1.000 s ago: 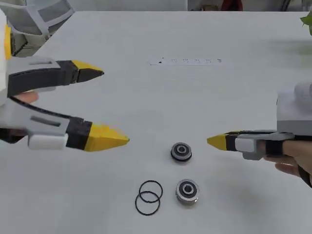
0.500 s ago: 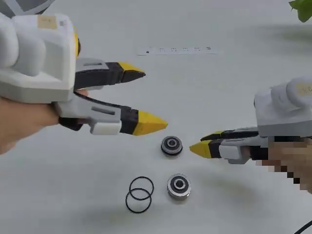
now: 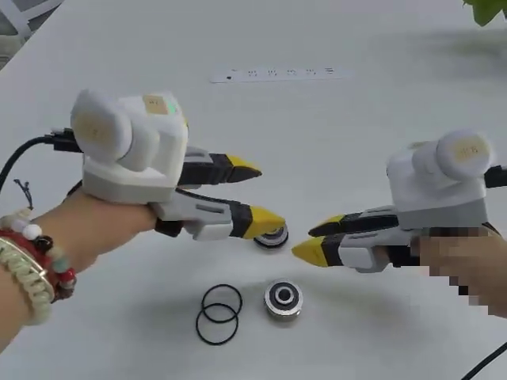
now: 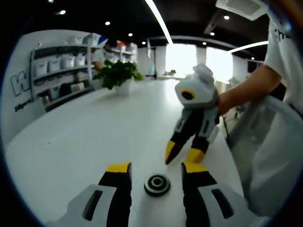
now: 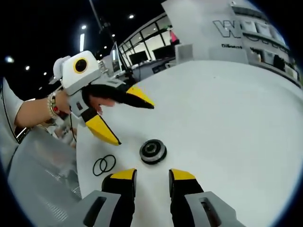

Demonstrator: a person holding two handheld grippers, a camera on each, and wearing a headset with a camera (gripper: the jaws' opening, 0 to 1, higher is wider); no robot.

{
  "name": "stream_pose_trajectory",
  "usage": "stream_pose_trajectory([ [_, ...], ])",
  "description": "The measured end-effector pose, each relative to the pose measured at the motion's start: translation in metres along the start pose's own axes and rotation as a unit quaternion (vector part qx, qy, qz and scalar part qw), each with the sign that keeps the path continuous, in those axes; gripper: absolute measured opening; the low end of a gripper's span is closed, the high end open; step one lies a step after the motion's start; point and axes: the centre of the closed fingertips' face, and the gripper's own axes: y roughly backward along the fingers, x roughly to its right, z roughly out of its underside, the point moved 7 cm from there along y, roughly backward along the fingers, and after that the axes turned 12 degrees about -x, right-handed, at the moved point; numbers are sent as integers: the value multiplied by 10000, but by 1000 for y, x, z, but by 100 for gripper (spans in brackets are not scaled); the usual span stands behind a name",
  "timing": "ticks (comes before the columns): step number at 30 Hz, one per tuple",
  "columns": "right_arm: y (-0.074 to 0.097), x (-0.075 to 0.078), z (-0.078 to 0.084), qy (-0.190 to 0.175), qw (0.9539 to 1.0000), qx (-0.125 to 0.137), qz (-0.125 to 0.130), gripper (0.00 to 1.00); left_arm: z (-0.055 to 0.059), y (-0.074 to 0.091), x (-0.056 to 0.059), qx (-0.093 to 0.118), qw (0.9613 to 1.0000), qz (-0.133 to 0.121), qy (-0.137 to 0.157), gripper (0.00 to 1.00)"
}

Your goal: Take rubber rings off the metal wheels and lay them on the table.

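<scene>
Two metal wheels lie on the white table (image 3: 356,119). The far wheel (image 3: 272,237) still carries a dark rubber rim and is partly hidden behind the lower jaw of my left gripper (image 3: 260,195). That gripper is open, its jaws standing either side of the wheel (image 4: 157,184) without touching it. My right gripper (image 3: 313,240) is open just to the right, pointing at the same wheel (image 5: 153,151). Closer to me, the near wheel (image 3: 283,300) shows bare metal. Two black rubber rings (image 3: 219,313) lie overlapping to its left.
A strip of small printed marks (image 3: 277,74) runs across the far table. A green plant (image 3: 487,9) sits at the far right corner. A black cable (image 3: 24,158) trails from the left gripper.
My left gripper has come right and down until its jaws flank the far wheel. The right gripper has edged left toward it. Wheels and rings have stayed put.
</scene>
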Motion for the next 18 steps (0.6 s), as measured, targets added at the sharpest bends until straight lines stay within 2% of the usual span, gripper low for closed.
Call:
stream_pose_trajectory([
  [2, 0, 2, 1, 18, 10000, -33, 51, 25, 6, -6, 0, -133, 9999, 75, 68, 39],
  [8, 1, 4, 0, -8, 10000, 21, 68, 25, 16, -19, 2, -323, 9993, 161, 69, 31],
  [14, -1, 4, 0, 19, 10000, -3, 42, 24, 20, -23, 0, -392, 9990, 185, 93, 24],
  [18, -2, 3, 0, 31, 10000, -12, 40, 24, 27, -26, 0, -572, 9980, 238, 153, 20],
])
